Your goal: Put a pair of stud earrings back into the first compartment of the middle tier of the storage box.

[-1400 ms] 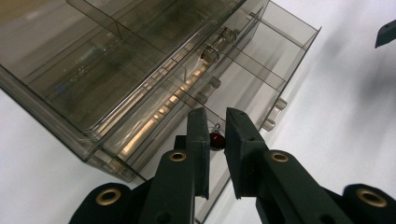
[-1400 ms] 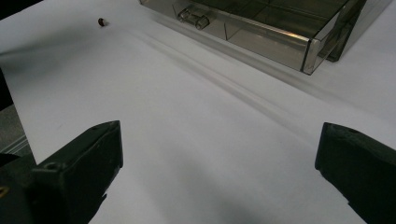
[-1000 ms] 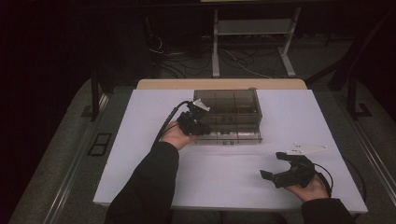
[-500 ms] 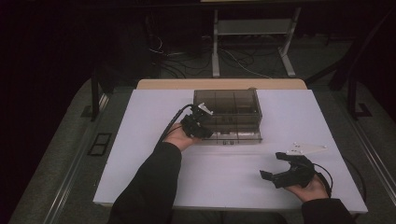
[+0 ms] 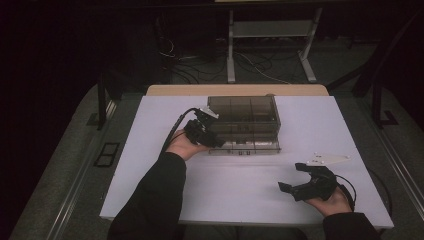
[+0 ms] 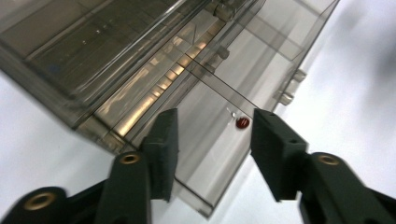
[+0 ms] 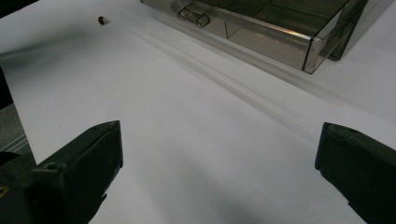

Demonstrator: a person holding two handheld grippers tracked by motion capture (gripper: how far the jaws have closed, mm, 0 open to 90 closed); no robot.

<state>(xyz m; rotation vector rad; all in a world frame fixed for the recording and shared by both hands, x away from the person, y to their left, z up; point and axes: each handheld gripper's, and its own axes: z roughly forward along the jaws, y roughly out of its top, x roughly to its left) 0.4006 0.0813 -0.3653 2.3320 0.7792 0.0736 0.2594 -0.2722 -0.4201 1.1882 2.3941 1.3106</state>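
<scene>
Your left tool [image 5: 212,141], its jaws just parted and gripping nothing, sits at the near-left corner of the smoky plastic organizer box [image 5: 245,122] mid-worktop (right tool [image 5: 295,181] released, well apart).

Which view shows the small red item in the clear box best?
The left gripper view: the red item sits in the clear box, between the open jaws. In the high view the box hides it; the right gripper view is inconclusive.
</scene>
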